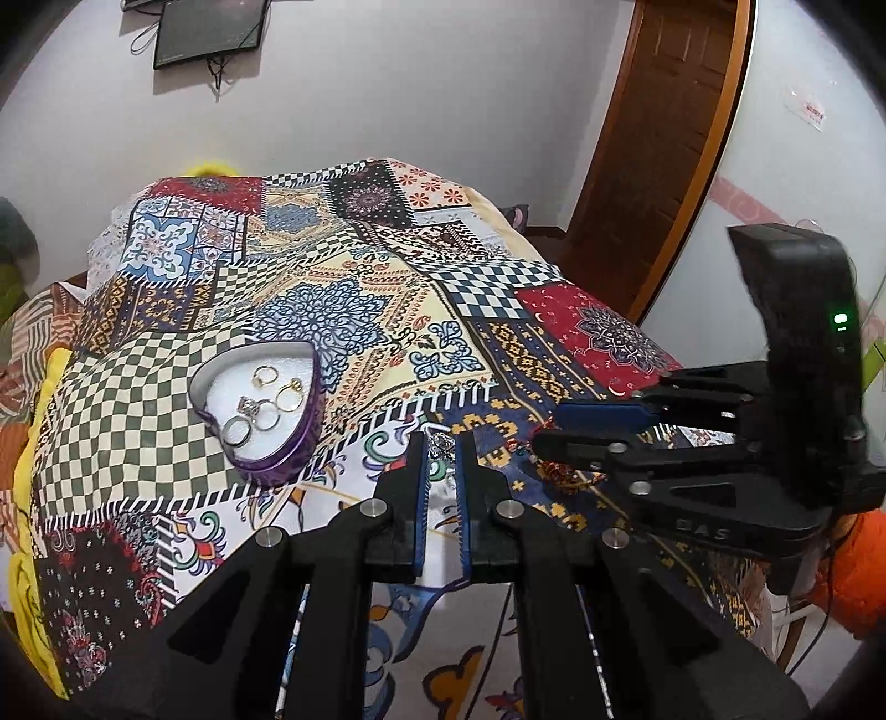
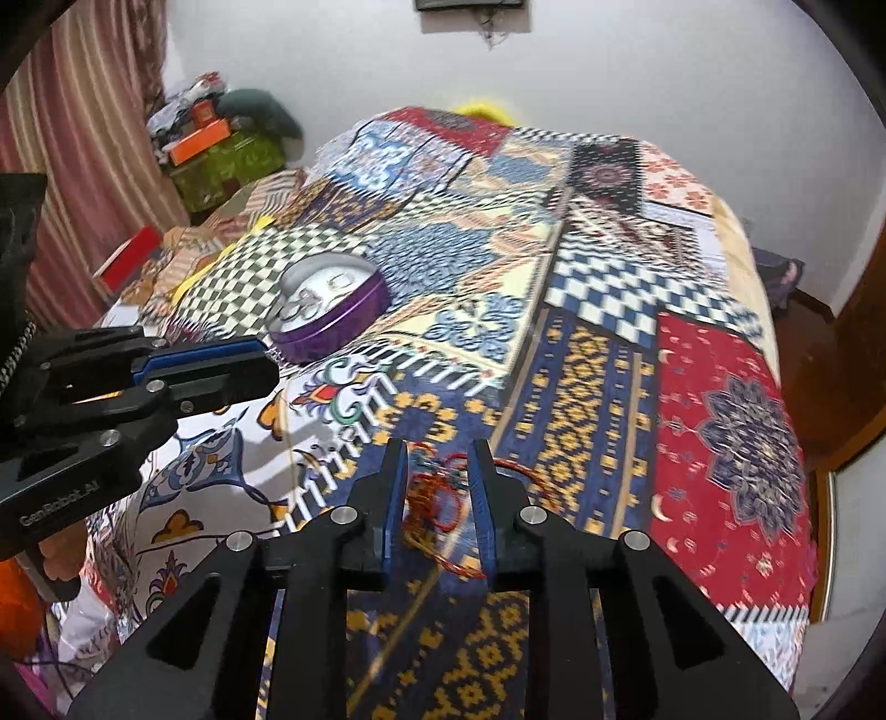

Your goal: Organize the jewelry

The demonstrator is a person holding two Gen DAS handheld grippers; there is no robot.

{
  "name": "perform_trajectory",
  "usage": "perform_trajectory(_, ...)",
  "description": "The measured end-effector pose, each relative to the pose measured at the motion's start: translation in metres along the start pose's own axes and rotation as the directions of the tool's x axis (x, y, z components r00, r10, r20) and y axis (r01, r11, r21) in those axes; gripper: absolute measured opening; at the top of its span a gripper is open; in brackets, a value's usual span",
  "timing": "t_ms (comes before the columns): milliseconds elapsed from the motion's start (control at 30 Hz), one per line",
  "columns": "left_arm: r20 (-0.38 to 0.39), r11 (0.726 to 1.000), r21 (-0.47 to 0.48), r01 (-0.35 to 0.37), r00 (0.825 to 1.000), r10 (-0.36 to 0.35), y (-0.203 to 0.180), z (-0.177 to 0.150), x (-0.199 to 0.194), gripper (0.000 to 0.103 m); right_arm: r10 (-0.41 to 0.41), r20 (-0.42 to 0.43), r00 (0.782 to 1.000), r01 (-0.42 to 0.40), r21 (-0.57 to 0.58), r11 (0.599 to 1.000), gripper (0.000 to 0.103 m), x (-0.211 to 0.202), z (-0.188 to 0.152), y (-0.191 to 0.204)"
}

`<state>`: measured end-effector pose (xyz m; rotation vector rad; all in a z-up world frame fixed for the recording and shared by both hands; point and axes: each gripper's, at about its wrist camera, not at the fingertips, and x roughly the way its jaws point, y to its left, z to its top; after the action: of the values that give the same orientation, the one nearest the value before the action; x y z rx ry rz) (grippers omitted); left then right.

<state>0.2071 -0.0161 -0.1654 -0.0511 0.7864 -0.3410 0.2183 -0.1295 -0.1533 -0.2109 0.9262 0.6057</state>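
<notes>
Rings [image 1: 266,401] in tin [image 1: 307,426] on bedspread [image 1: 354,299], bracelet [image 2: 437,498] to its right

A home bedroom: a bed [image 1: 343,310] spread with a patchwork-print cover fills the middle, a wooden door [image 1: 653,144] stands at the far right, and a dark flat screen [image 1: 210,30] hangs on the white far wall. Striped curtains [image 2: 83,138] hang at the left beside piled boxes [image 2: 221,149].

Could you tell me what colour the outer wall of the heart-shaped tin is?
Purple; the heart-shaped tin shows it best in the left wrist view.
</notes>
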Motion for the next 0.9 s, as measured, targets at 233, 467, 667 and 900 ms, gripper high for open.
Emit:
perform_trajectory(233,-0.008,1.0,-0.014,-0.005,1.0,0.005,0.007,-0.006,0.001,0.007,-0.023,-0.072,0.997,0.017,-0.086,0.996,0.02,0.025,0.003,0.009)
perform_trajectory(467,-0.003,0.999,-0.033,-0.008,1.0,0.008,0.012,-0.006,-0.002,0.007,-0.038,-0.054,0.998,0.035,-0.058,0.998,0.007,0.021,0.003,0.004)
perform_trajectory(667,0.008,0.999,-0.036,-0.021,1.0,0.022,0.011,-0.005,-0.01,0.007,-0.024,0.0,1.0,0.024,-0.021,1.0,0.007,0.0,0.012,0.002)
perform_trajectory(900,0.04,0.998,-0.05,-0.049,0.998,0.051,0.015,-0.001,-0.026,0.007,-0.026,0.076,0.997,0.027,-0.008,1.0,0.007,-0.031,0.027,0.007)
